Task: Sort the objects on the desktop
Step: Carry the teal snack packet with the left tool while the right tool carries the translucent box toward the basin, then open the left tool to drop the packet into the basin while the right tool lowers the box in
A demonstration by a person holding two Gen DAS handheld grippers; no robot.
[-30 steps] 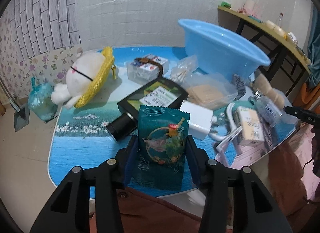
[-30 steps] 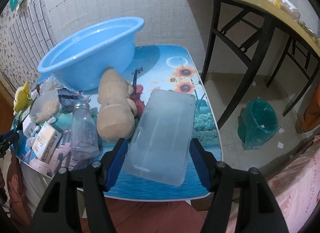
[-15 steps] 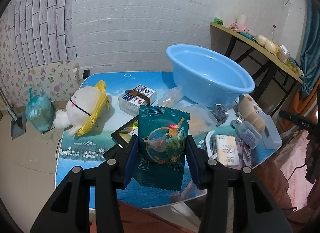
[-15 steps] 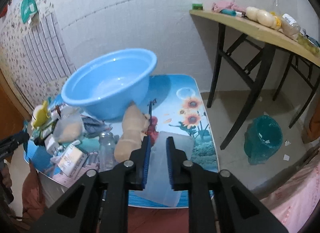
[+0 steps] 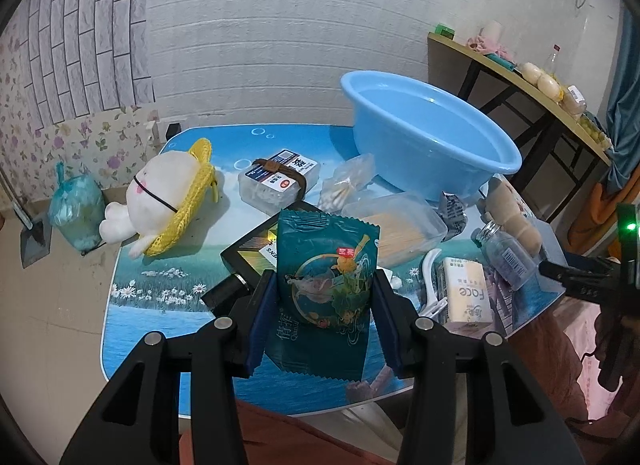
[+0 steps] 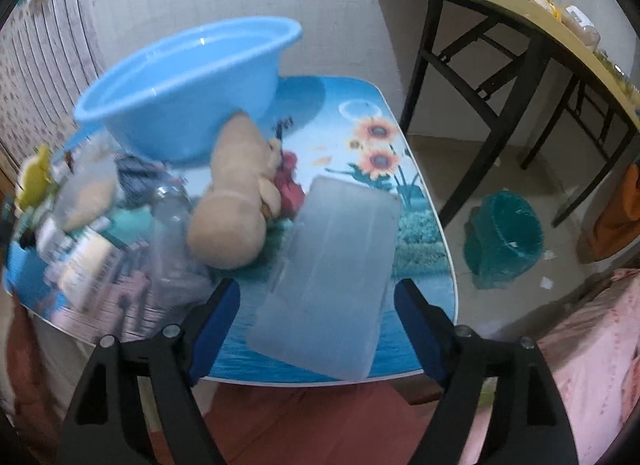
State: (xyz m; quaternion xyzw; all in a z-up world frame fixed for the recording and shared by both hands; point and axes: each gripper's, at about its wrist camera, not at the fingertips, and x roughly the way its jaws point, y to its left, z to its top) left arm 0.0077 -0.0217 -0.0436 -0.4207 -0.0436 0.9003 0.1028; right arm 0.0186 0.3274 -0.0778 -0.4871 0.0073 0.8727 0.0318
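Note:
My left gripper (image 5: 324, 301) is shut on a green snack packet (image 5: 326, 285) and holds it above the front of the cluttered table (image 5: 160, 329). My right gripper (image 6: 318, 319) is open, its jaws wide on either side of a translucent plastic box (image 6: 332, 277) that lies at the table's front right; I cannot tell if they touch it. A blue basin (image 5: 424, 137) stands at the back and also shows in the right wrist view (image 6: 188, 89). A tan plush bear (image 6: 236, 205) lies left of the box.
A white plush with a yellow hat (image 5: 168, 201), a strapped box (image 5: 280, 181), a black box (image 5: 256, 253), a bag of swabs (image 5: 348, 185), a bottle (image 5: 504, 253) and a "Face" carton (image 5: 466, 297) crowd the table. A green bin (image 6: 504, 237) stands on the floor right.
My right gripper went from open around the translucent box to shut and raised, and is now open around it again, lower. My left gripper rose and drew back holding the packet.

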